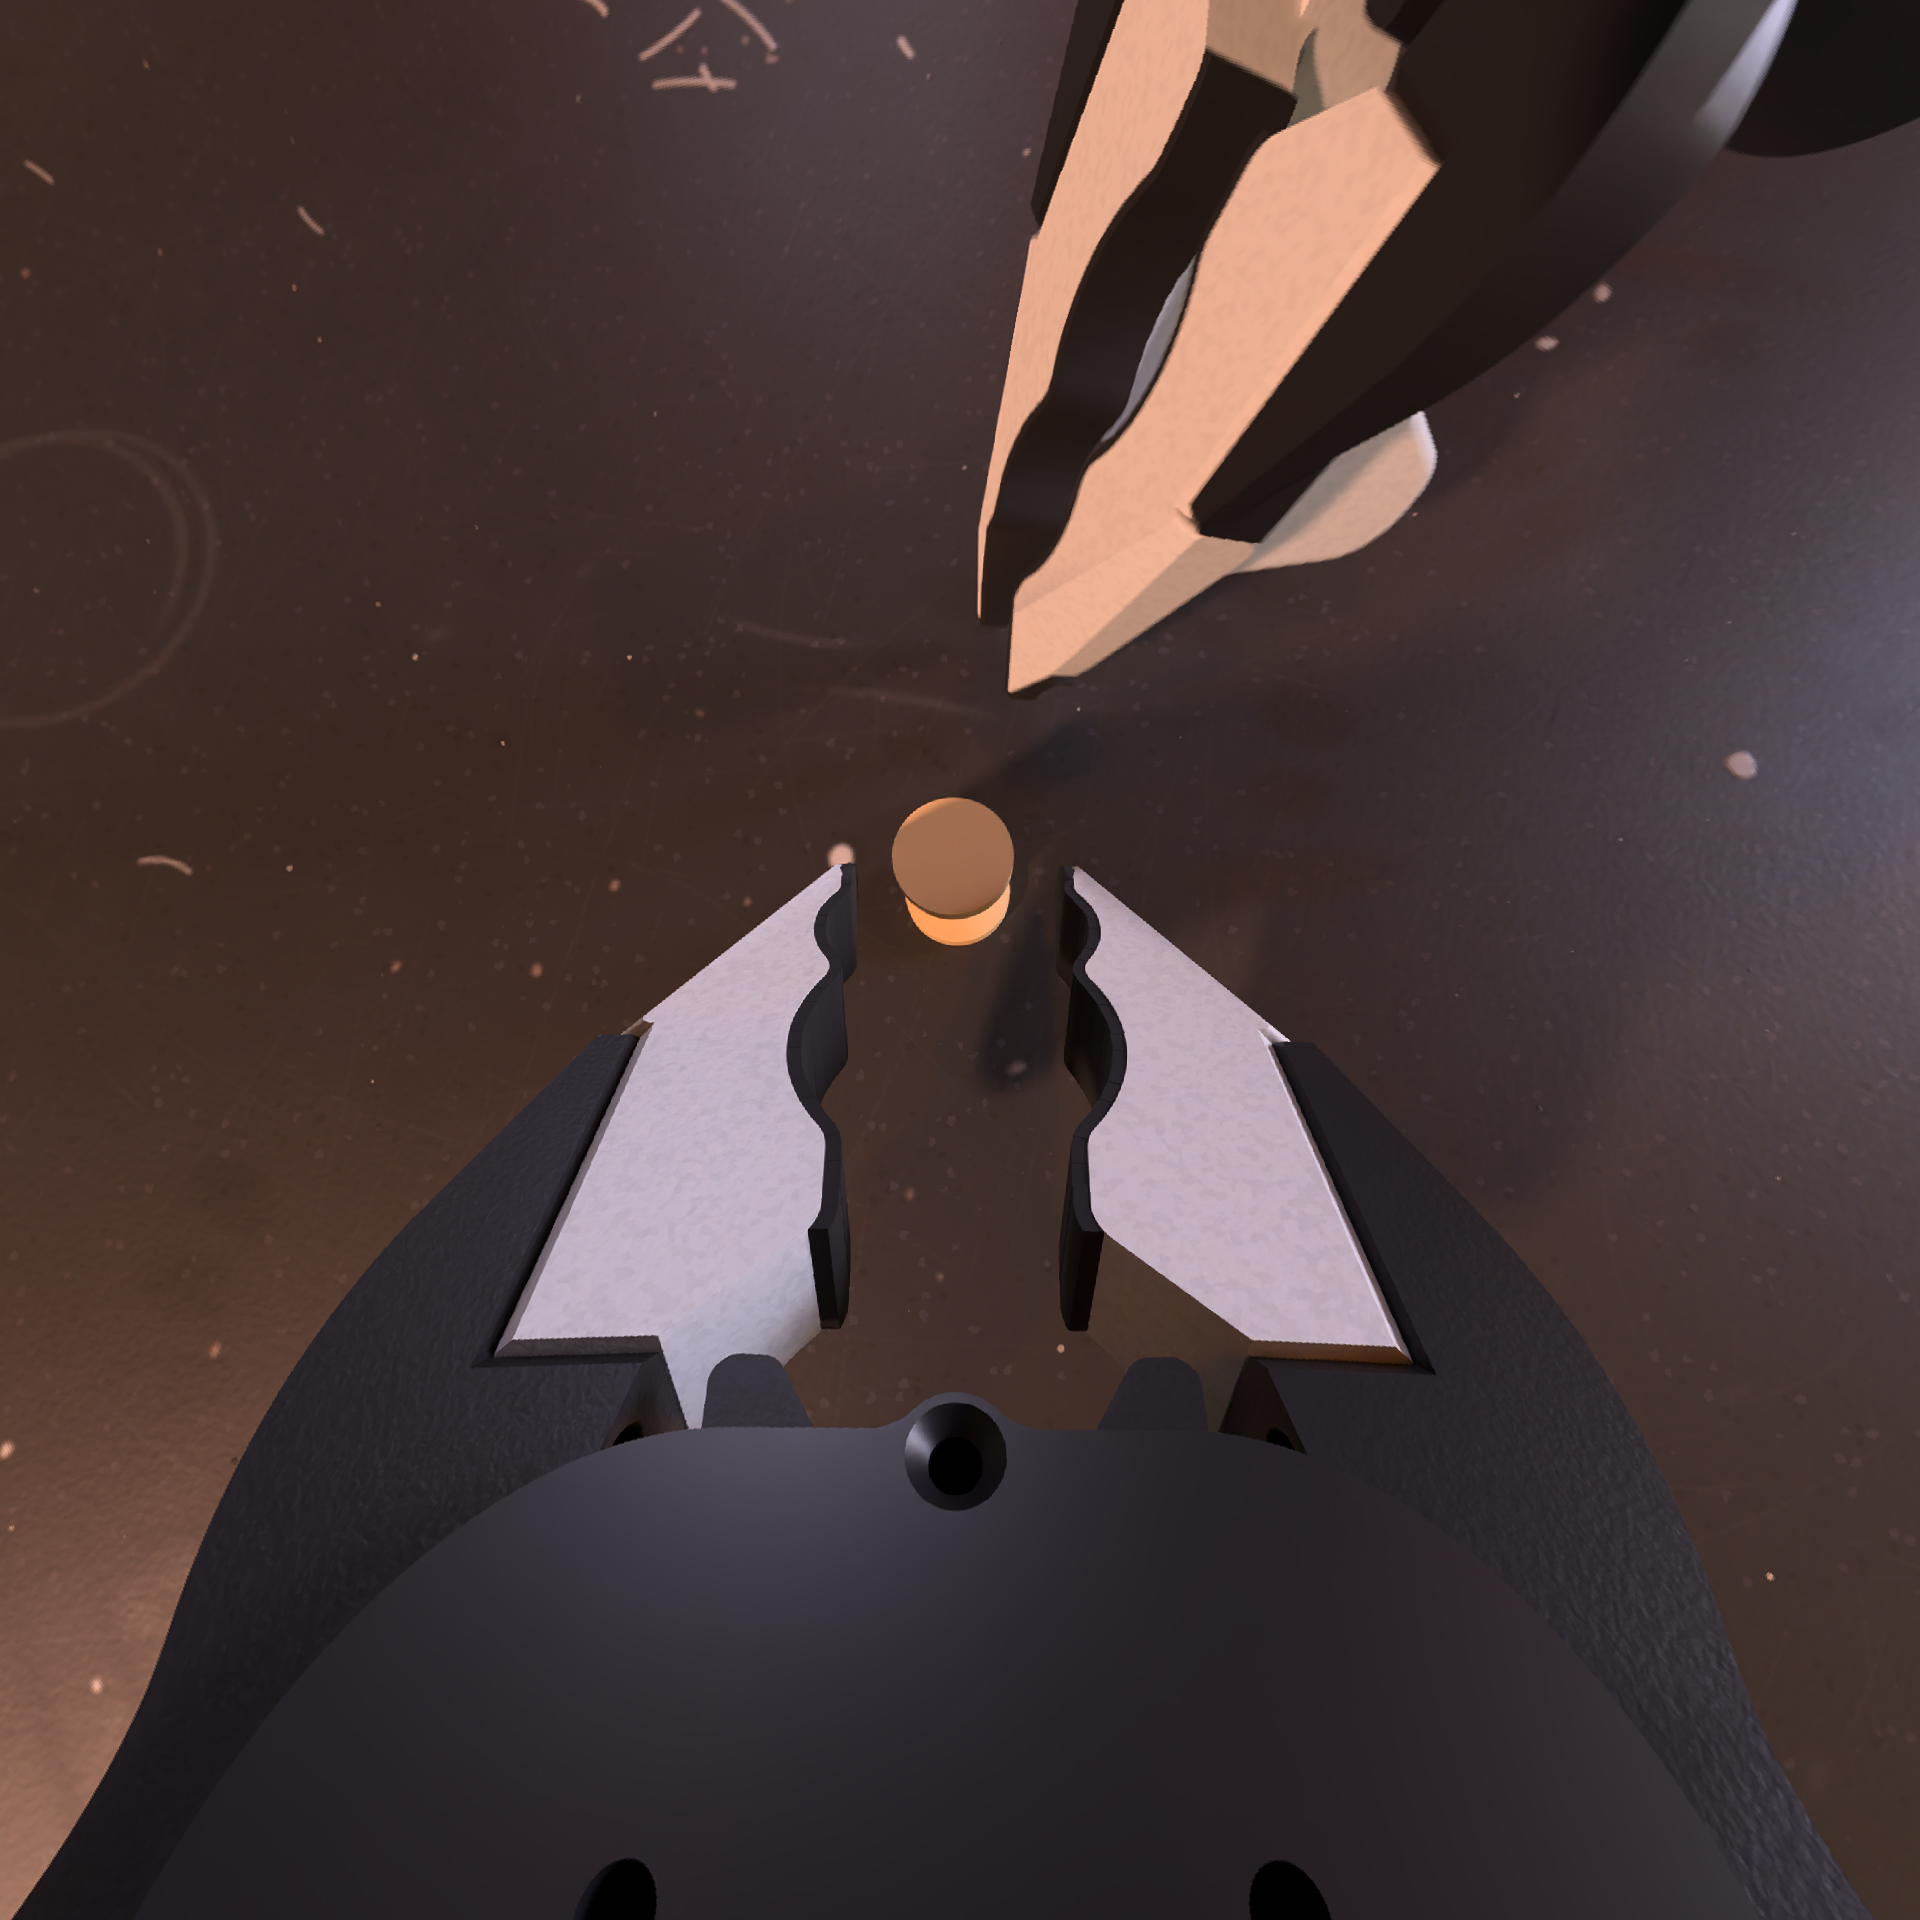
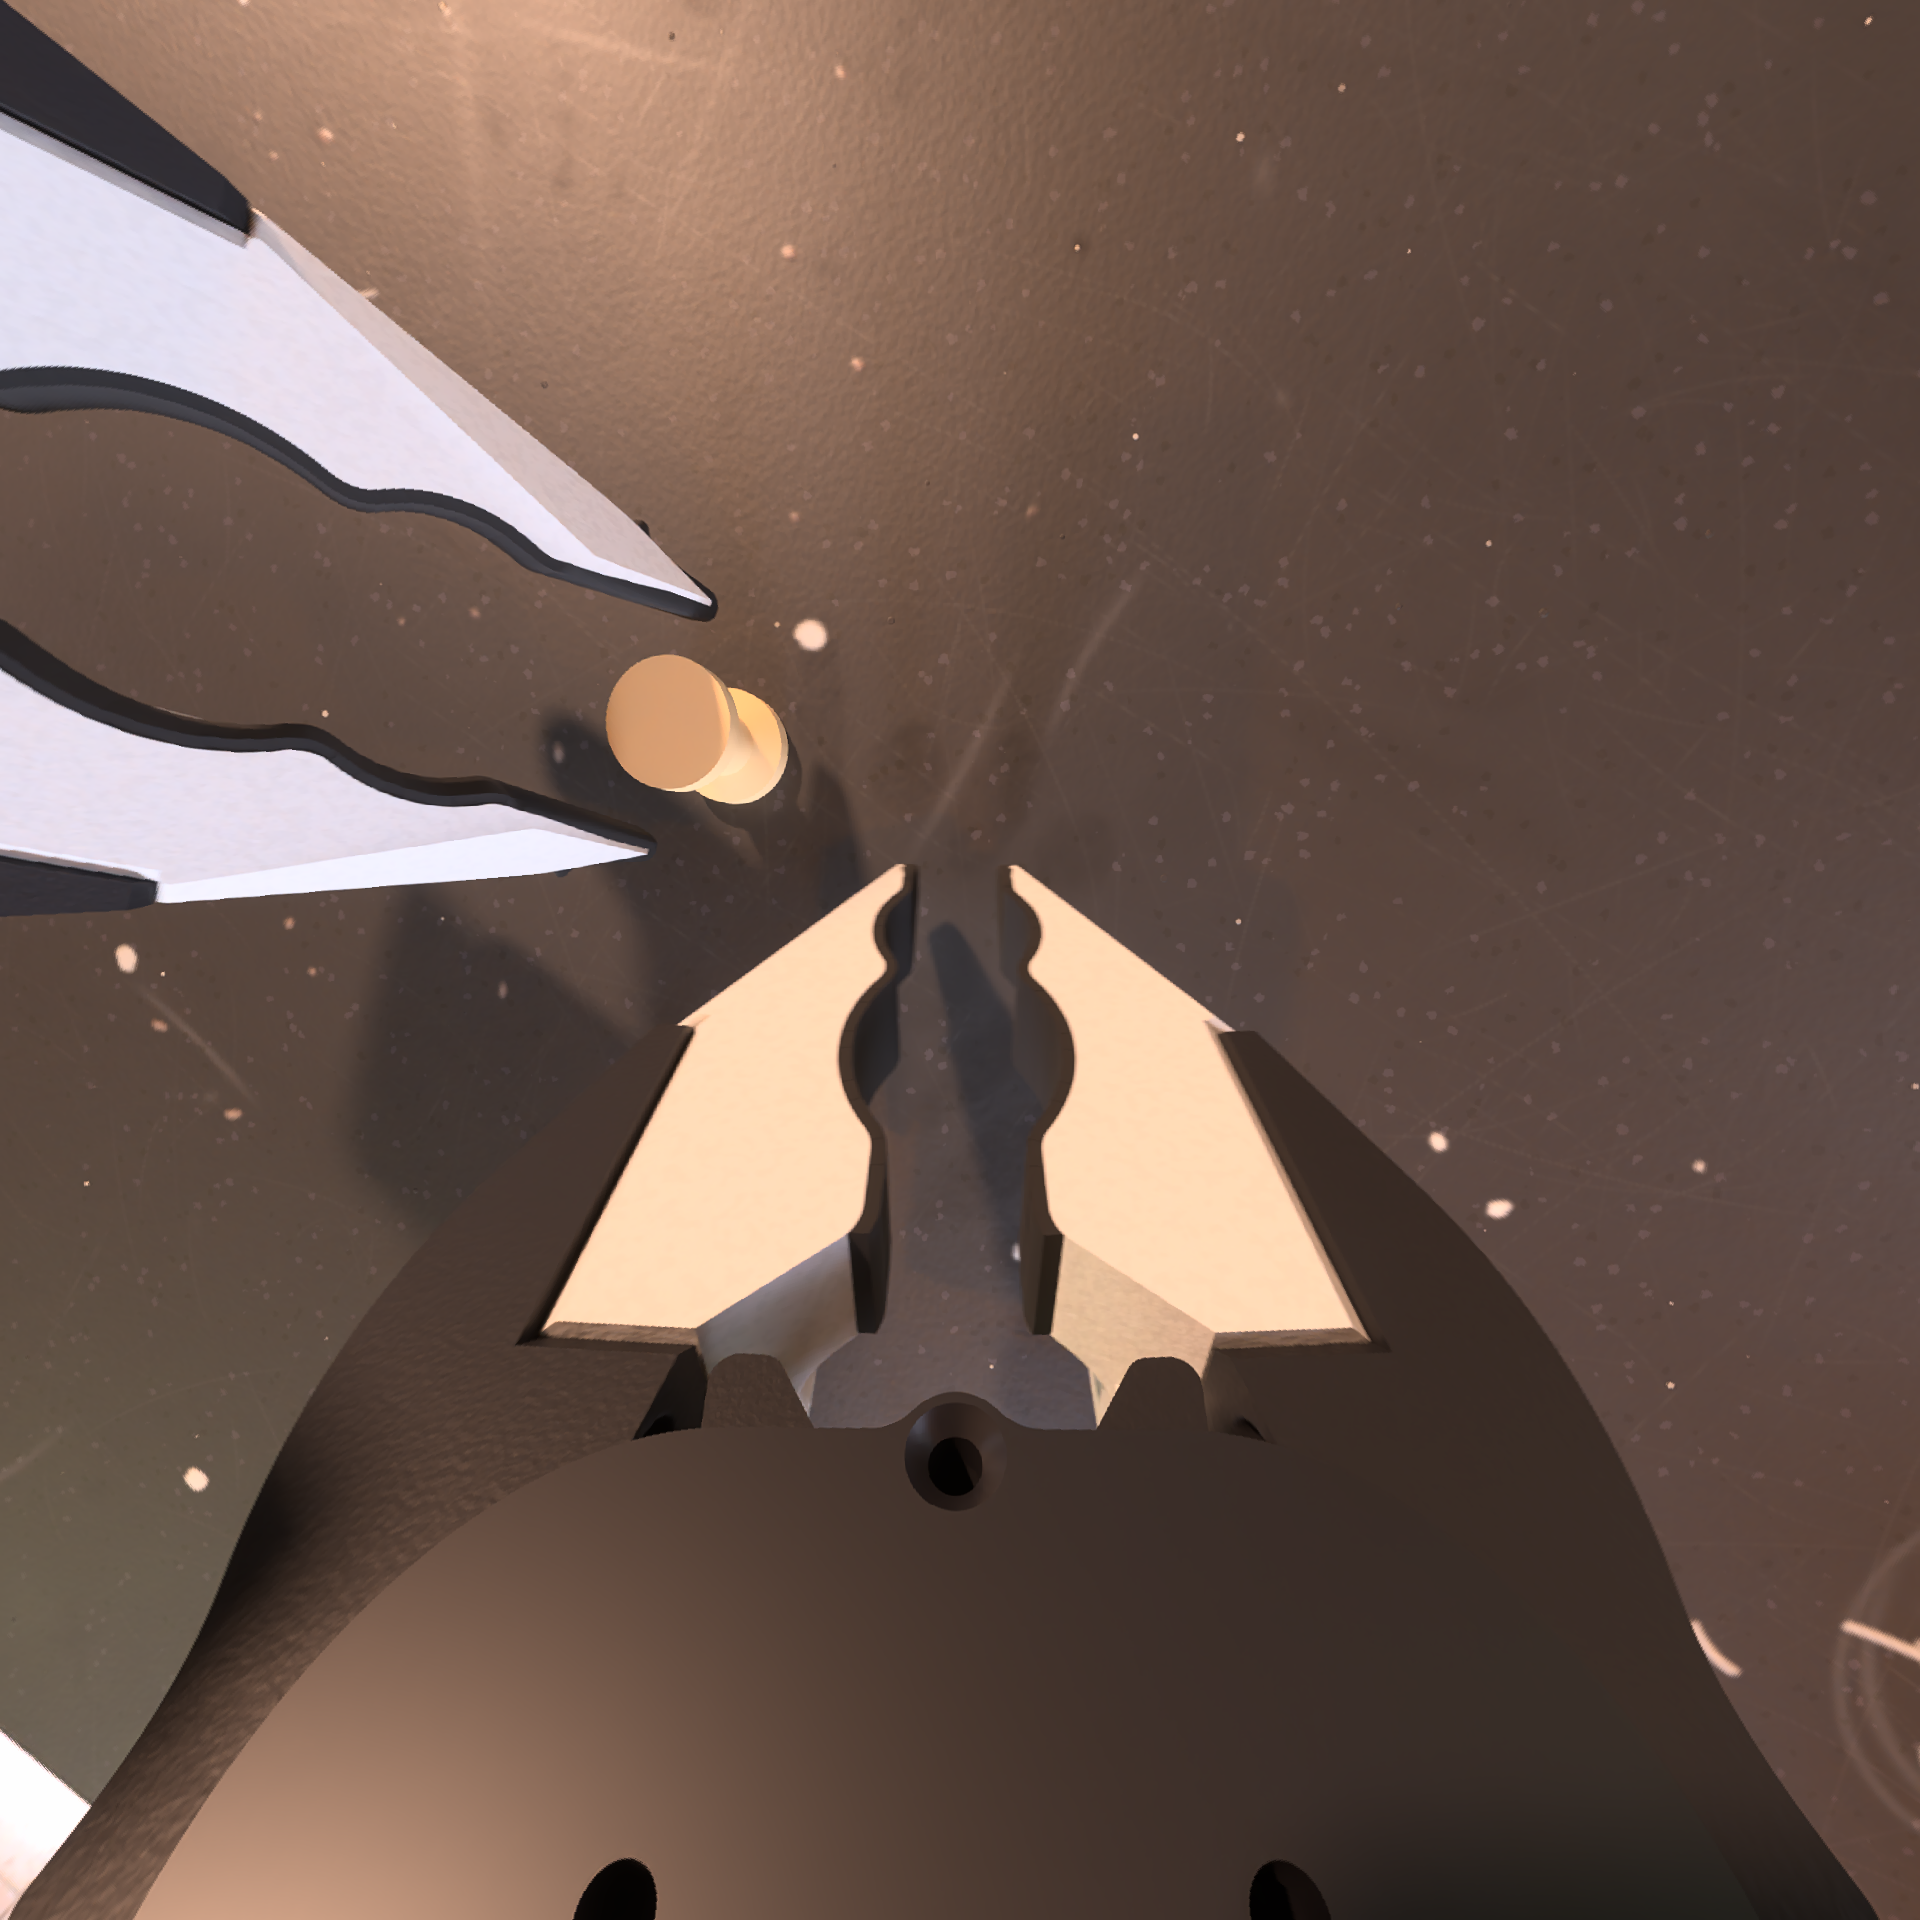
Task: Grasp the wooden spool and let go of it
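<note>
The dark, scuffed tabletop [image 1: 364, 623] fills both views, flecked with pale specks and faint ring marks.

In the left wrist view the left gripper [image 1: 956, 883] points toward 12 o'clock with its jaws spread and nothing between them. The right gripper [image 2: 958, 883] also has its fingers apart, by a narrower gap, and it too is empty; in its own view the other gripper enters from 9 o'clock.

Smallest is the wooden spool [image 1: 952, 871] — upright on the table, just past the left fingertips and centred on their gap, not touching either one as far as I can tell.

Risks, as I judge them:
- A forward push could strike the spool's top flange with a fingertip and tip it over (it looks light and narrow-waisted), after which it would roll.
- Closing on the flange rather than the waist could squeeze it out of the grip.
- The right gripper, at about 1 o'clock beyond the spool, sits near enough that the two could collide — or it could nudge the spool.

No brand, label or readable writing shows anywhere.
</note>
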You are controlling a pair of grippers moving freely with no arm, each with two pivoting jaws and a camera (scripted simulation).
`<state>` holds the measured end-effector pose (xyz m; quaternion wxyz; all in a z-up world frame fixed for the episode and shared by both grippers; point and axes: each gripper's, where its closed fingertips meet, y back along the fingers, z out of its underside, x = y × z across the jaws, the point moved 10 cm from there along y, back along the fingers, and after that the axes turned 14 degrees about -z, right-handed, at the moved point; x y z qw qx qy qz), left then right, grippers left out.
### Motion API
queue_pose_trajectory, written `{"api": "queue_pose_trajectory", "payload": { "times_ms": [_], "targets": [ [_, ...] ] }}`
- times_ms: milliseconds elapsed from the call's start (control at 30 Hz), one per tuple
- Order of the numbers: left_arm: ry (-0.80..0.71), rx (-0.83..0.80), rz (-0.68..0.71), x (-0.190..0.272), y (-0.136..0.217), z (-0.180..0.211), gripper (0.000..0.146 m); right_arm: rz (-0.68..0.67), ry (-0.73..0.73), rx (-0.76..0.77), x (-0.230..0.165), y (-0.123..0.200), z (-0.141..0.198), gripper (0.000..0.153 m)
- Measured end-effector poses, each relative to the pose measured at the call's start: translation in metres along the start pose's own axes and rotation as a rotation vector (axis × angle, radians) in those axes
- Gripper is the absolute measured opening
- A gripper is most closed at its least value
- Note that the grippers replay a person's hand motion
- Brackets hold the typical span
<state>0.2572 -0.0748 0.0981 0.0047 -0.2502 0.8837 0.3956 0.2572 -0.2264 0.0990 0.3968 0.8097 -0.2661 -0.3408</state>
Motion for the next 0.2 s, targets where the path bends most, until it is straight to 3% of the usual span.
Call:
{"api": "queue_pose_trajectory", "payload": {
  "times_ms": [33, 100, 200],
  "targets": [
    [-0.003, 0.009, 0.003, 0.000, 0.001, 0.000, 0.038, 0.001, -0.003, -0.004, 0.000, 0.000, 0.000, 0.006],
    [-0.013, 0.032, 0.006, 0.000, 0.003, -0.001, 0.038, -0.029, -0.021, 0.025, 0.002, 0.002, 0.001, 0.003],
    [-0.023, 0.122, -0.011, -0.002, 0.011, -0.006, 0.038, -0.311, -0.137, 0.265, 0.008, 0.011, 0.007, 0.002]
  ]
}}
